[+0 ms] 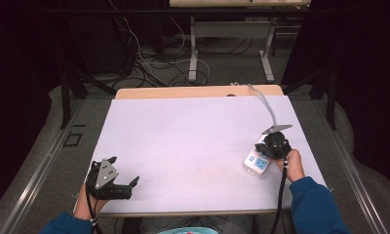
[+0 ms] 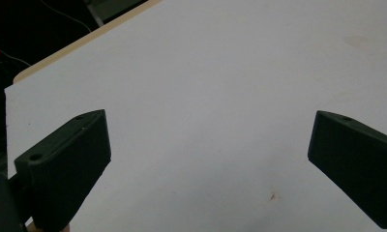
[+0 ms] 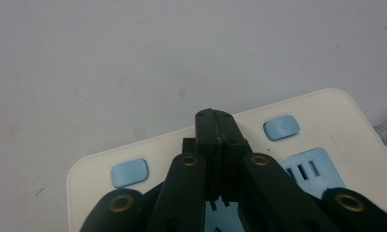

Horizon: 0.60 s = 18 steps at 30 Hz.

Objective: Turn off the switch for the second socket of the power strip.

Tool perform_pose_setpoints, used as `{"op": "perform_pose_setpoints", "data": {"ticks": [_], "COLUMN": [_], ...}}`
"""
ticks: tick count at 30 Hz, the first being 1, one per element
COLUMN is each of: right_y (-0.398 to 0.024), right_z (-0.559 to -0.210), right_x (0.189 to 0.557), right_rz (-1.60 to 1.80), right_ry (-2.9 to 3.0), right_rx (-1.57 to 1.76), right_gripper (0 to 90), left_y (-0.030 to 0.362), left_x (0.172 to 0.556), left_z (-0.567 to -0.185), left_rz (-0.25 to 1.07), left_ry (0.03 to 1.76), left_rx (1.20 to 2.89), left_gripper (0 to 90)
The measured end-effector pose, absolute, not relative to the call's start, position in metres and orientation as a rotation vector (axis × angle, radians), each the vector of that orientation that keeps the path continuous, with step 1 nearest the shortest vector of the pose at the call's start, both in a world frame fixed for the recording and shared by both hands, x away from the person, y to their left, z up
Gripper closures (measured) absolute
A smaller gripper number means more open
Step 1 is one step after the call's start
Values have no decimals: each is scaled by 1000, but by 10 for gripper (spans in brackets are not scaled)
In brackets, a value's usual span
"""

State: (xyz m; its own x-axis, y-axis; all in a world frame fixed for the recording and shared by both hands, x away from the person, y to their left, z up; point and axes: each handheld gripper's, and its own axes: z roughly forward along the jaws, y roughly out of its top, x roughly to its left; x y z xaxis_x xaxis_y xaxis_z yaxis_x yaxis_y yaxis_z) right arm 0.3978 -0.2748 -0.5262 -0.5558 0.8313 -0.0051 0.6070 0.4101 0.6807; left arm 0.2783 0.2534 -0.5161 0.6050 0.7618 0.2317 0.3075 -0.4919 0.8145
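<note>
Light wooden desk [image 1: 173, 92], its top almost fully covered by a flat pale lavender-white sheet [image 1: 193, 146]; bare wood shows only as a strip along the far edge. Small faint stains on the sheet, one near the middle and a brownish speck seen in the left gripper view. White rectangular plastic power strip with light blue sockets and blue buttons [image 1: 257, 162] lies flat on the sheet near the right edge, angled. Its grey cord [image 1: 265, 101] runs from it across the sheet to the desk's far edge.
</note>
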Motion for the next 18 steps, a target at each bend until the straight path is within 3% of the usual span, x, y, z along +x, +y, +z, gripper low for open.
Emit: {"op": "perform_pose_setpoints", "data": {"ticks": [18], "right_y": [-275], "right_z": [-528], "right_x": [397], "right_rz": [917], "right_ry": [2319], "right_rx": [1254], "right_gripper": [900], "left_y": [254], "left_x": [278], "left_z": [-516], "left_rz": [762], "left_ry": [840], "left_rx": [2069], "left_gripper": [12]}}
